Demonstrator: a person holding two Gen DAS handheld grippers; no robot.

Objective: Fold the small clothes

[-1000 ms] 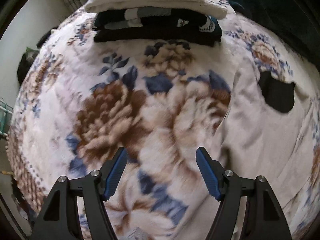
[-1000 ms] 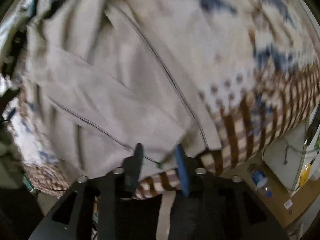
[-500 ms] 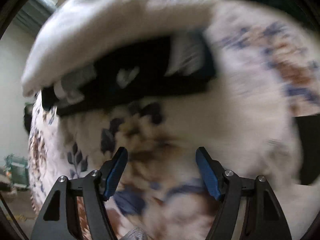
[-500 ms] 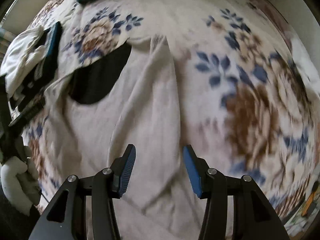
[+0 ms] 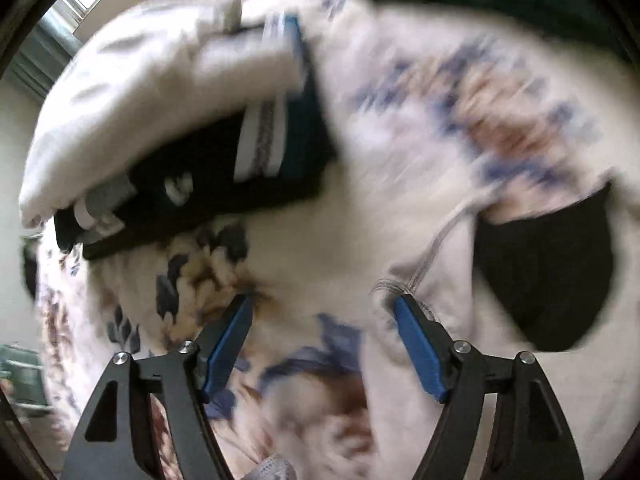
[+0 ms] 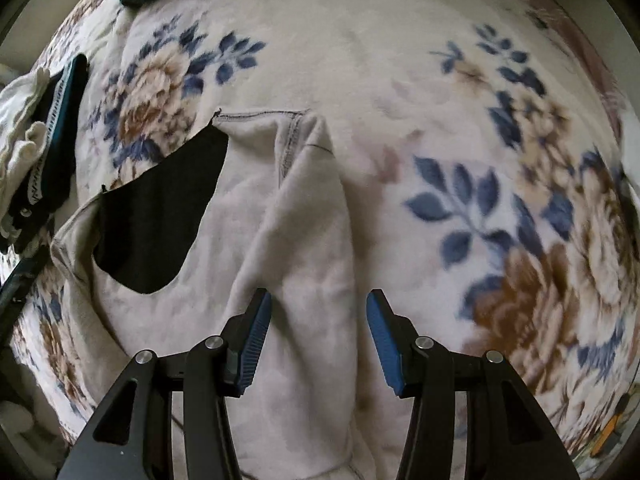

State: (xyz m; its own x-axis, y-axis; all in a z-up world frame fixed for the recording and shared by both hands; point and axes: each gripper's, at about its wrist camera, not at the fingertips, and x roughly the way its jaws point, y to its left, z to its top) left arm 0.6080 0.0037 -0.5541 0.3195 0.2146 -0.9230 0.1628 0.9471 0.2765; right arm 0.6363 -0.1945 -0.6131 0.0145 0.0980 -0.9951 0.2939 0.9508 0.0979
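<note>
On the bed: a floral blanket in cream, blue and brown covers it.
Garment: a beige garment with a black inner lining lies spread flat on the blanket, one fold ridged up its middle.
Folded stack: dark and white folded clothes sit near the bed's far edge, blurred.
Left gripper: jaws apart, holding nothing, beside the garment's stitched edge.
Right gripper: jaws apart, straddling the garment's fold; contact unclear.

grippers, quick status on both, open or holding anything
Left gripper: open, holding nothing.
Right gripper: open, holding nothing, over the beige garment.
</note>
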